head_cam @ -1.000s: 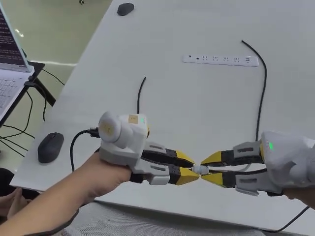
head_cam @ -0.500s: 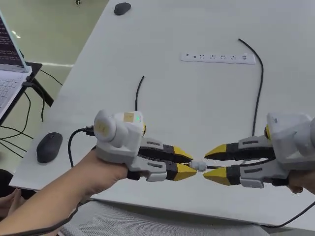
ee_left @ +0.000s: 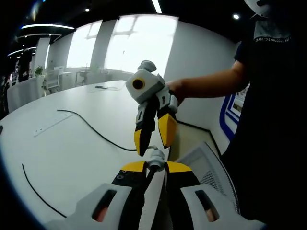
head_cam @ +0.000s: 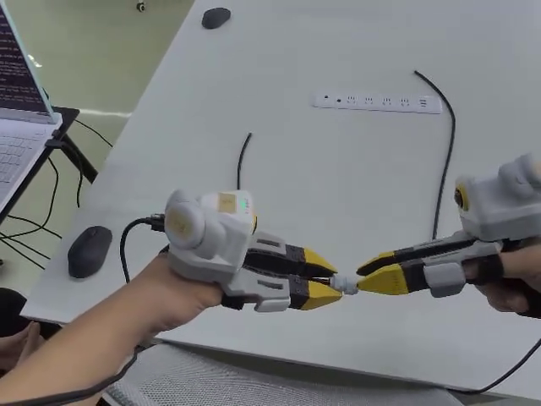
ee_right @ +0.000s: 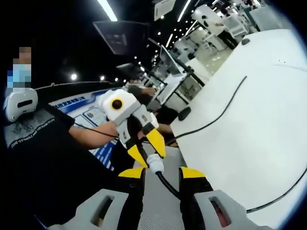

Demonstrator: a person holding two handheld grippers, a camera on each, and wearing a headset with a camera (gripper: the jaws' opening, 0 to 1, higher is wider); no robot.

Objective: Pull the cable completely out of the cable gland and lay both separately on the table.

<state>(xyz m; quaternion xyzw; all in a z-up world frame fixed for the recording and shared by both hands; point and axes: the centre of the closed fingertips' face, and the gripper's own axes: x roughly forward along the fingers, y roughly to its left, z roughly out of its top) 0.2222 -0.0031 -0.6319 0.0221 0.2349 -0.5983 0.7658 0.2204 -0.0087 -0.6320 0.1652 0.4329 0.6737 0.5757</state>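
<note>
A small white cable gland (head_cam: 346, 284) is held in the air over the table's near edge. My left gripper (head_cam: 331, 283) is shut on it, and in the left gripper view the gland (ee_left: 156, 157) sits between that gripper's (ee_left: 156, 166) yellow tips. A thin black cable (ee_right: 169, 186) runs from the gland (ee_right: 154, 163) back between the jaws of my right gripper (ee_right: 161, 172). Those jaws stand apart and do not pinch it. The right gripper (head_cam: 365, 277) points at the gland from the right, tips almost touching it.
The white table (head_cam: 338, 186) carries a power strip (head_cam: 376, 102), a long black cable (head_cam: 445, 161) and a short black cable (head_cam: 243, 161). A mouse (head_cam: 88, 251) lies at the near left and another mouse (head_cam: 215, 16) at the far end. A laptop (head_cam: 13, 127) stands at the left.
My right gripper has rolled about a quarter turn, lifted a little and brought its tips back close to the gland. The left gripper stays shut on the gland, almost still.
</note>
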